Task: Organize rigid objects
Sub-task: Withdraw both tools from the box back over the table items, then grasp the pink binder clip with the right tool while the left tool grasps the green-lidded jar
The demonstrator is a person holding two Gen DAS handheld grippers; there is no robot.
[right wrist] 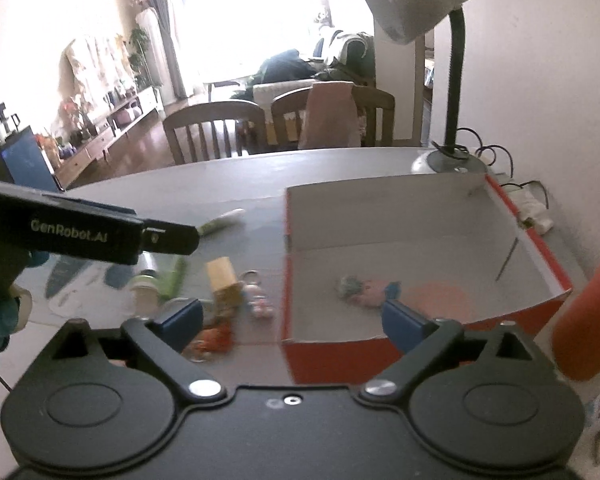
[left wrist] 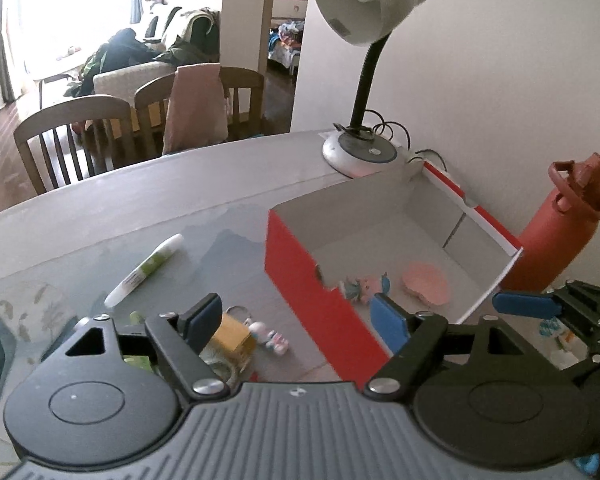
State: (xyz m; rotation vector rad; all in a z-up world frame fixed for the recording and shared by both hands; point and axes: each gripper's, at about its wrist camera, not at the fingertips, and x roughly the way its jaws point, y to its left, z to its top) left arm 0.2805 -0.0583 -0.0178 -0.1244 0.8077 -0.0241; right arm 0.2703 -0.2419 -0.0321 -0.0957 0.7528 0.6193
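Note:
A red box [left wrist: 300, 276] with a white inside stands open on the grey table; in the right wrist view the red box [right wrist: 532, 248] fills the right half. Inside lie a small doll [left wrist: 364, 286] and a pink shell-shaped piece [left wrist: 428, 282], also seen as the doll [right wrist: 364, 290] and the pink piece [right wrist: 440, 296]. Left of the box lie a white-green tube [left wrist: 144, 270], a yellow block [left wrist: 234, 338] and a small figure keychain [left wrist: 270, 338]. My left gripper [left wrist: 296, 322] is open and empty above the box's near corner. My right gripper [right wrist: 292, 322] is open and empty too.
A desk lamp [left wrist: 360, 152] stands behind the box by the wall. A red-orange bottle [left wrist: 556, 232] stands right of the box. Wooden chairs [left wrist: 72, 136] line the table's far edge. A green tube [right wrist: 174, 276] and an orange toy [right wrist: 214, 338] lie near the yellow block [right wrist: 222, 278].

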